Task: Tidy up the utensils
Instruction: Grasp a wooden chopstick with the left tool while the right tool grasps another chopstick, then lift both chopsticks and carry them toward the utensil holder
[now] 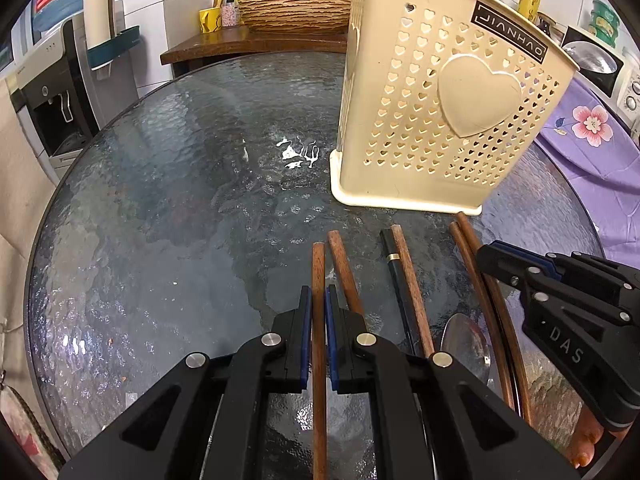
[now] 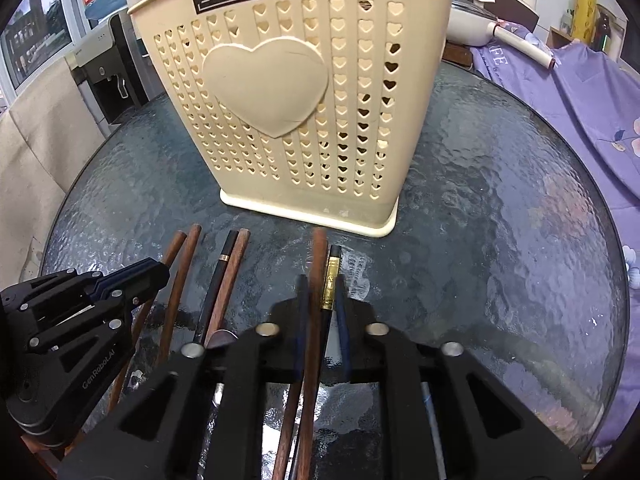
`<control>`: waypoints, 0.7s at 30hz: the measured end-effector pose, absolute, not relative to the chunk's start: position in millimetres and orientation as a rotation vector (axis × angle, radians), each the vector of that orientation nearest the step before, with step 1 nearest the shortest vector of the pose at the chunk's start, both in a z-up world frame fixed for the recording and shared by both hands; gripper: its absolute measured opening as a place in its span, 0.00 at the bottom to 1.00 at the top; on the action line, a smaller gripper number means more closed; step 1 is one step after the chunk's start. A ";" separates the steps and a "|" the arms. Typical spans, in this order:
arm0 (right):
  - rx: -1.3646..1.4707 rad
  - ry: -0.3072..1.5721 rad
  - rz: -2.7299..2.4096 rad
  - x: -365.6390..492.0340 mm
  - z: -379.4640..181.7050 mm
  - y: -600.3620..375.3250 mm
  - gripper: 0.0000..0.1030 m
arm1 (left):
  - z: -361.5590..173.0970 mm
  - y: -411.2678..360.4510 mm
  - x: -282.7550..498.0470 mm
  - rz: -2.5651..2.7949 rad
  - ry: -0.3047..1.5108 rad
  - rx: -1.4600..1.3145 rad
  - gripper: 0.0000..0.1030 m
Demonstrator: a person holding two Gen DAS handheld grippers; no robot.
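A cream utensil holder (image 1: 448, 112) with heart holes stands upright on the glass table (image 1: 180, 200); it also shows in the right wrist view (image 2: 304, 120). Several brown and black chopsticks lie in front of it. My left gripper (image 1: 319, 300) is shut on a brown chopstick (image 1: 319, 280). My right gripper (image 2: 322, 292) is closed around a brown chopstick (image 2: 318, 256) and a black chopstick with a gold band (image 2: 332, 280). The right gripper also shows in the left wrist view (image 1: 560, 300), and the left gripper in the right wrist view (image 2: 80, 304). A metal spoon (image 1: 466, 344) lies among the chopsticks.
A water dispenser (image 1: 52, 92) stands beyond the table's left edge. A wooden counter with a basin (image 1: 296, 10) is behind the table. A purple floral cloth (image 1: 592, 136) covers things to the right. Loose chopsticks (image 2: 224, 280) lie between the two grippers.
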State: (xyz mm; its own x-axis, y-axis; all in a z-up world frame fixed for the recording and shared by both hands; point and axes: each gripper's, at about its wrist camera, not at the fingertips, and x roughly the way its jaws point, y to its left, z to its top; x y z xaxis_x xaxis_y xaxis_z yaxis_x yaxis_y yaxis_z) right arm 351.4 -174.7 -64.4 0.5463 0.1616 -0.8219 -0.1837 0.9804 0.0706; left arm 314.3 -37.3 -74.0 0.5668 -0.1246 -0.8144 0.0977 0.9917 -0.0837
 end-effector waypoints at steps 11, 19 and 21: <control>-0.001 0.929 0.239 346.2 -52.4 -180.4 0.02 | -74.6 -36.2 314.2 -0.130 0.961 -0.021 0.07; -0.021 0.956 0.170 357.4 -60.8 -180.7 0.03 | -74.7 -34.4 312.2 -0.132 0.963 -0.026 0.07; 0.000 0.960 0.149 358.3 -62.0 -186.6 0.03 | -74.9 -34.9 311.2 -0.132 0.962 -0.021 0.07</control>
State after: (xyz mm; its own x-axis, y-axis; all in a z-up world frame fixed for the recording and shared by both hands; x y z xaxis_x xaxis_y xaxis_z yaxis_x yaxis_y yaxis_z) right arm 358.3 -186.6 -62.0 0.5640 0.1270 -0.8160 -0.1267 0.9897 0.0664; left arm 311.2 -34.9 -74.9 0.5648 -0.1217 -0.8162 0.1030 0.9917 -0.0766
